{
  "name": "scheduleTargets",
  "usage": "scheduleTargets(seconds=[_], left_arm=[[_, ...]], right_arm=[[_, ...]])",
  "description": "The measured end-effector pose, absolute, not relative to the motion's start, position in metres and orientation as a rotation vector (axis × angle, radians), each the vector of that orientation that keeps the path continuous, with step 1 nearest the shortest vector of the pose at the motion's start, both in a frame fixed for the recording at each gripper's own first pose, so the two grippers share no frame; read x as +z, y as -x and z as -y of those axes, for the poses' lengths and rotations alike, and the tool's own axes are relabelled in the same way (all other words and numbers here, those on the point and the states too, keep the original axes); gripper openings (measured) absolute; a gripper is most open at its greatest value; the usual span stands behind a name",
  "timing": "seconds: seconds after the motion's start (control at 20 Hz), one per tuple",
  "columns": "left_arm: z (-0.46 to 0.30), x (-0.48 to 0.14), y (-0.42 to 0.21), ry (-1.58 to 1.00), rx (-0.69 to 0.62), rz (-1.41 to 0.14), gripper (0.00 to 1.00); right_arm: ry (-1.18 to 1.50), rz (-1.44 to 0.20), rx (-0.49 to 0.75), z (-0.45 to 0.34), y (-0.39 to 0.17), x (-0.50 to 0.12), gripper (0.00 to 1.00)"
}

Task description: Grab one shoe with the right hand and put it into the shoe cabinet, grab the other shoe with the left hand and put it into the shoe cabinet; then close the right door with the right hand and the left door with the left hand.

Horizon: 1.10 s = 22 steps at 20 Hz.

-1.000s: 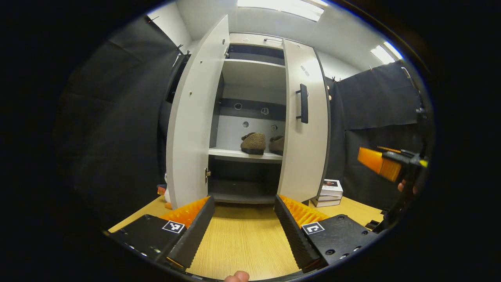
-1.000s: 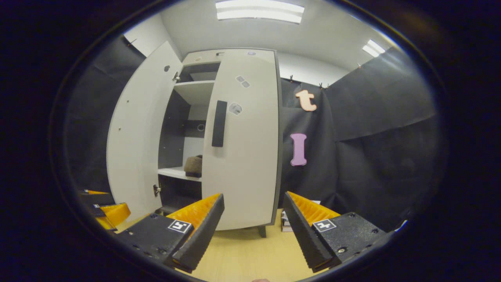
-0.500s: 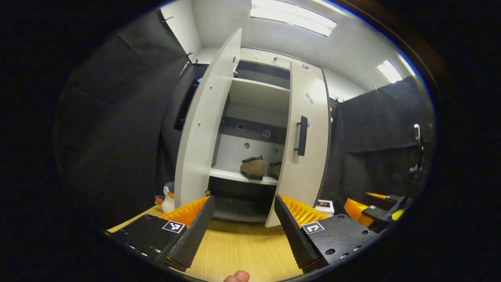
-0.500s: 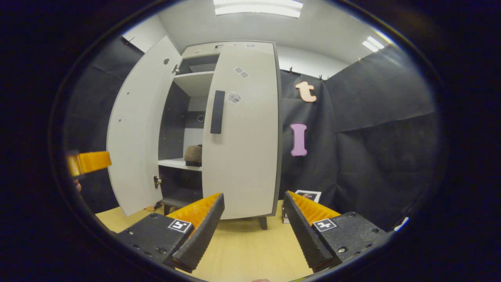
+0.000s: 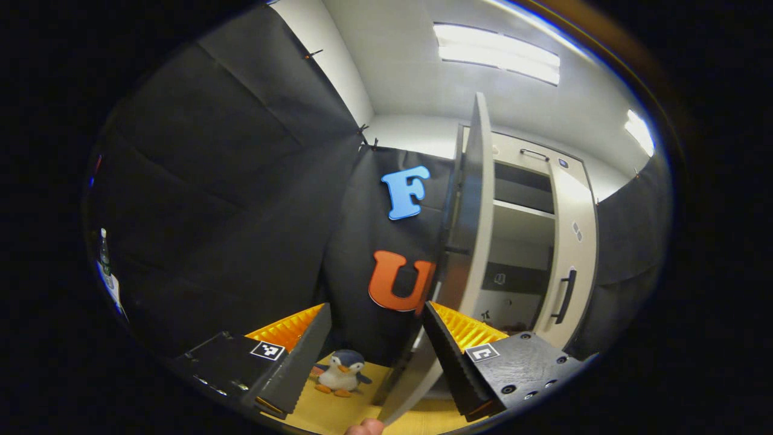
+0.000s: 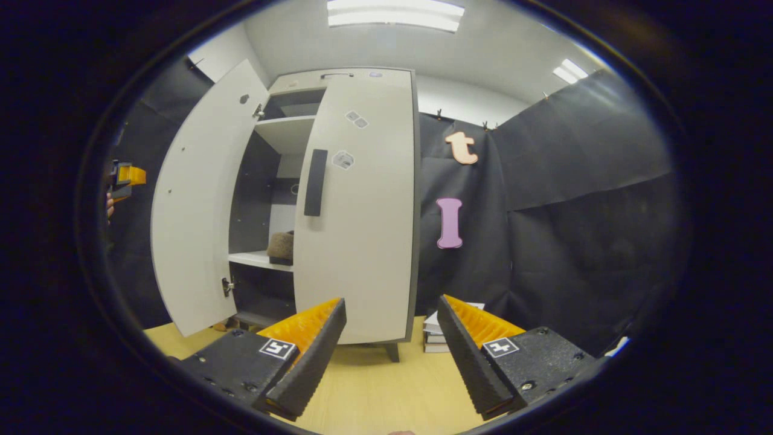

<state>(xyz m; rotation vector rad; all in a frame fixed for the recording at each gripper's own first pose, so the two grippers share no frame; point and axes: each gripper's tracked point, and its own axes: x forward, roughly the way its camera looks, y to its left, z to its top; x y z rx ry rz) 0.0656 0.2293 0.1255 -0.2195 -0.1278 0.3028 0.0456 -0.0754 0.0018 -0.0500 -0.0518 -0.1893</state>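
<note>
Your left gripper [image 5: 374, 356] has swung out to the left of the shoe cabinet [image 6: 338, 78]: its view now meets the left door [image 5: 468, 241] edge-on, with a toy penguin [image 5: 342, 371] near. In the right gripper view that gripper [image 6: 124, 178] has risen, and the right door [image 6: 356, 211] has closed further.

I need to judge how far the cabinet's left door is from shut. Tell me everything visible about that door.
The pale grey, flat-panelled left door of the shoe cabinet stands wide open, swung out to the left on a metal hinge low on its inner edge. Its inner face shows small holes. In the left gripper view the door is seen nearly edge-on, upright, just beyond the open left gripper; contact cannot be told. The right door with its dark bar handle looks shut or nearly so.
</note>
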Motion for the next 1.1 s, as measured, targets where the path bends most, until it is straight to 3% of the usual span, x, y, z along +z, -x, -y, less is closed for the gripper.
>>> scheduleTargets(seconds=[0.4, 0.85, 1.1], left_arm=[[-0.249, 0.095, -0.113, 0.286, 0.266, 0.056, 0.93], [-0.235, 0.104, -0.119, 0.243, 0.246, 0.065, 0.92], [-0.194, 0.103, -0.122, 0.299, 0.139, 0.057, 0.92]], right_arm=[[0.048, 0.027, -0.214, 0.091, -0.042, 0.0, 0.98], [0.04, 0.032, -0.211, 0.089, -0.049, 0.004, 0.98], [0.049, 0.034, -0.207, 0.086, -0.051, 0.009, 0.98]])
